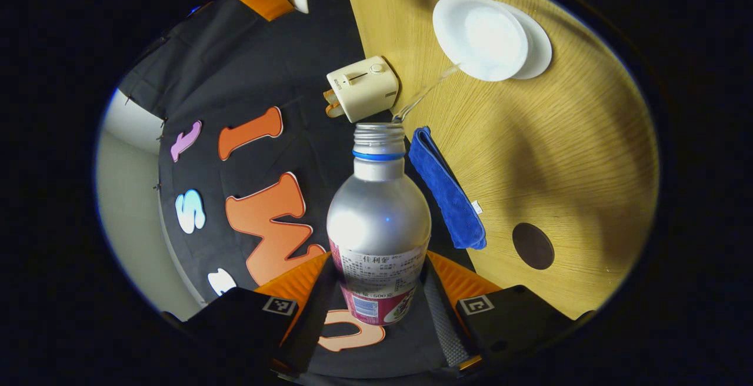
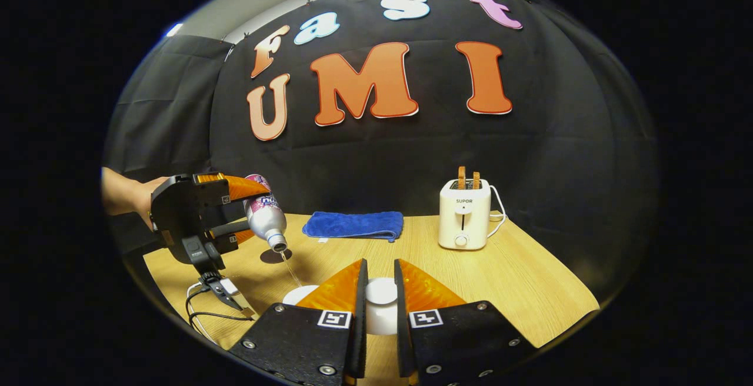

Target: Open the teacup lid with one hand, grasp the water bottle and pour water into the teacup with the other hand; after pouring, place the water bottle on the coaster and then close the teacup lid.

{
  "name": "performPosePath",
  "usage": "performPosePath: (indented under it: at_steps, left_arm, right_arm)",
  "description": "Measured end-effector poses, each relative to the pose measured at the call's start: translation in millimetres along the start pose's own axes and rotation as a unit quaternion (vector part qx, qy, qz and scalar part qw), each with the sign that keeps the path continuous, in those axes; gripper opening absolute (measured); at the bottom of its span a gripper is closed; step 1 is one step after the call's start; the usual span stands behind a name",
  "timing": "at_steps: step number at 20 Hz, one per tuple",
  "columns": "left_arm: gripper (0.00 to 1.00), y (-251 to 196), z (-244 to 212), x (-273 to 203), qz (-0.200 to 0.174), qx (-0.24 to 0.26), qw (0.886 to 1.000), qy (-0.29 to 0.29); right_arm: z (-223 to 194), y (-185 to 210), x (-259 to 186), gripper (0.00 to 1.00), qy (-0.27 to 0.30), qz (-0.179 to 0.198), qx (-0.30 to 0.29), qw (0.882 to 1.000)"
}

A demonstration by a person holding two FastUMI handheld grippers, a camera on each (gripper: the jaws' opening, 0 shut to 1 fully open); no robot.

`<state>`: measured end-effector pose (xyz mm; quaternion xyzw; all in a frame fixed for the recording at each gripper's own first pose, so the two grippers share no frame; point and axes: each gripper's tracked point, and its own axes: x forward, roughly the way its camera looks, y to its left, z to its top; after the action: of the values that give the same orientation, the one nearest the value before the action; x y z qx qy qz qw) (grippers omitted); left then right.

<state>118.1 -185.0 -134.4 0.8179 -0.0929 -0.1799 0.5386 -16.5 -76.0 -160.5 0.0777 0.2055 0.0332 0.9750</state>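
matt metal water bottle [image 1: 379,209], wood-grain table [image 1: 559,156]

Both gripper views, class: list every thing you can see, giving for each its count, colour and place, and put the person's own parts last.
water bottle: one, silver with a printed label, tilted in the left gripper, a thin stream leaving its mouth
teacup: one, white, on the table, catching the stream
teacup lid: one, white, between the right gripper's fingers
coaster: one, dark brown, round, bare on the table beside the towel
towel: one, blue, folded, at the table's back edge
toaster: one, cream, back of the table, two slices standing in it
table: one, light wood
left gripper: one, shut on the bottle
right gripper: one, shut on the lid
hand: one, behind the left gripper
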Motion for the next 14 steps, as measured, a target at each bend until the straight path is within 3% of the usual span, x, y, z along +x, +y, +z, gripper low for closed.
performPosePath:
  at_steps: [14]
  left_arm:
    - [0.85,15,25,1,0.026,0.052,0.998,-0.032]
  right_arm:
    - [-5,1,-3,0.22,0.004,0.001,-0.003,1.000]
